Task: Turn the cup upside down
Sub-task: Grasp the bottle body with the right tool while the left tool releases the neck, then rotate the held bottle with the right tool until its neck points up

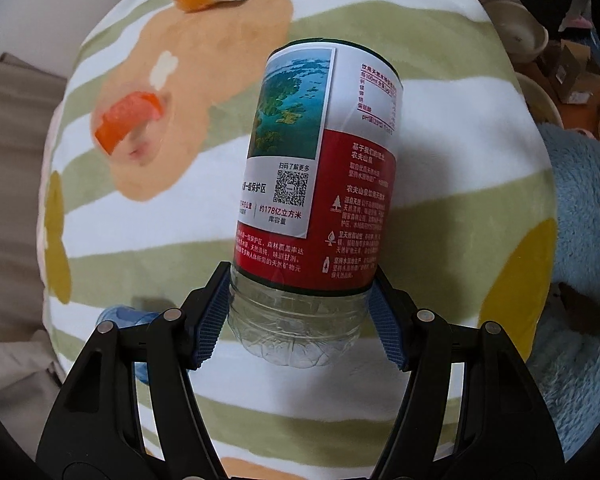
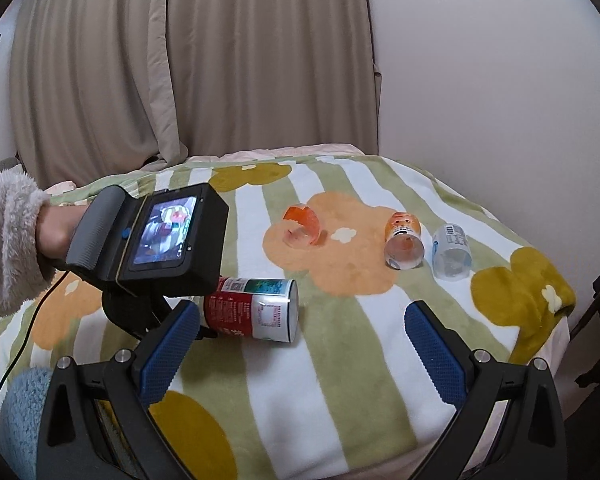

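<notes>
Cup (image 1: 316, 184): a cut-off water bottle with a red and white label, clamped at its closed clear base between the left gripper (image 1: 300, 320) jaws. Held sideways just above the blanket (image 1: 440, 184), open end pointing away from the gripper. Seen from the right wrist, lying level, rim toward the blanket's middle. Gripped low on the base, probably so the rim stays free to meet the blanket once turned over. By this reading, mid-flip: no longer upright, not yet mouth down. Needs a further roll of the wrist, then a lowering until the rim sits flat. Soft bedding could let it lean or tip on release, so worth setting down square.

Right gripper (image 2: 300, 344) near the blanket's front edge, jaws spread wide, holding nothing; apparently kept back to leave the left room to work.

Farther along the blanket from the cup, three more cut bottles on their sides: an orange one (image 2: 302, 226) on the peach flower print, a second orange-labelled one (image 2: 404, 242) beyond it to the right, and a clear one (image 2: 452, 250) just beside that. Unclear whether the last two touch. Behind the bed, curtains (image 2: 180, 60) and a pale wall (image 2: 480, 60).
</notes>
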Demonstrator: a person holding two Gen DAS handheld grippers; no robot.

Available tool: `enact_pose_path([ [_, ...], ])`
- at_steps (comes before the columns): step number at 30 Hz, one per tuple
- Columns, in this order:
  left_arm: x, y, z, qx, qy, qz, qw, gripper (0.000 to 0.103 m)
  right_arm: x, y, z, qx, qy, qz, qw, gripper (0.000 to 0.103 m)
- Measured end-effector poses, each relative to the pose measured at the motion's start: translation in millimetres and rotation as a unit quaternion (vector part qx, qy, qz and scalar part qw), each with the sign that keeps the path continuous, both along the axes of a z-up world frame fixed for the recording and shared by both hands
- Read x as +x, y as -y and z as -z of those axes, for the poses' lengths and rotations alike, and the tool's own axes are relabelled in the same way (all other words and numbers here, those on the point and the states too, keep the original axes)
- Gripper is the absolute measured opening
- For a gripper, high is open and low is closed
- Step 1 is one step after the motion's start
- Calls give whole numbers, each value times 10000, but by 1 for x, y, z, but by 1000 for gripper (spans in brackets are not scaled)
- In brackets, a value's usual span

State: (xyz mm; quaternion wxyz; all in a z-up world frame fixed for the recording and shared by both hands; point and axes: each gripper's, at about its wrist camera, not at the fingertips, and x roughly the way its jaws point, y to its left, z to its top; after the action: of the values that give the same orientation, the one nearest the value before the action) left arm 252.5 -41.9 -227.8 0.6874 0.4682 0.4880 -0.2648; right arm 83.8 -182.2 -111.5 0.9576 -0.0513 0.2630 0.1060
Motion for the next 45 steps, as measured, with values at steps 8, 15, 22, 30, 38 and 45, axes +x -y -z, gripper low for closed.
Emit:
enact_pose_path([
  [8,-9,-2,-20,-378,158,-299,9987,103,4,-2,-2,-246,-102,-351,9990,102],
  [15,-50,-34,-73,-1898,292,-1567,9688,103,68,-41,-5,-1655,-827,-2601,9477,102],
  [22,-105,-66,-90,-2872,835,-2591,9183,103,113,-122,55,-3540,-1600,-4027,8288,101],
  [30,-138,-97,-91,-3525,1089,-3247,8709,103,127,-161,103,-4624,-2218,-4232,7469,68],
  [38,-145,-100,-101,-3574,1363,-3347,8612,103,154,-171,81,-3791,-3304,-3478,7913,61],
  [45,-153,-107,-106,-3834,1352,-3412,8475,103,205,-142,50,-1446,-4419,-1776,8673,61],
])
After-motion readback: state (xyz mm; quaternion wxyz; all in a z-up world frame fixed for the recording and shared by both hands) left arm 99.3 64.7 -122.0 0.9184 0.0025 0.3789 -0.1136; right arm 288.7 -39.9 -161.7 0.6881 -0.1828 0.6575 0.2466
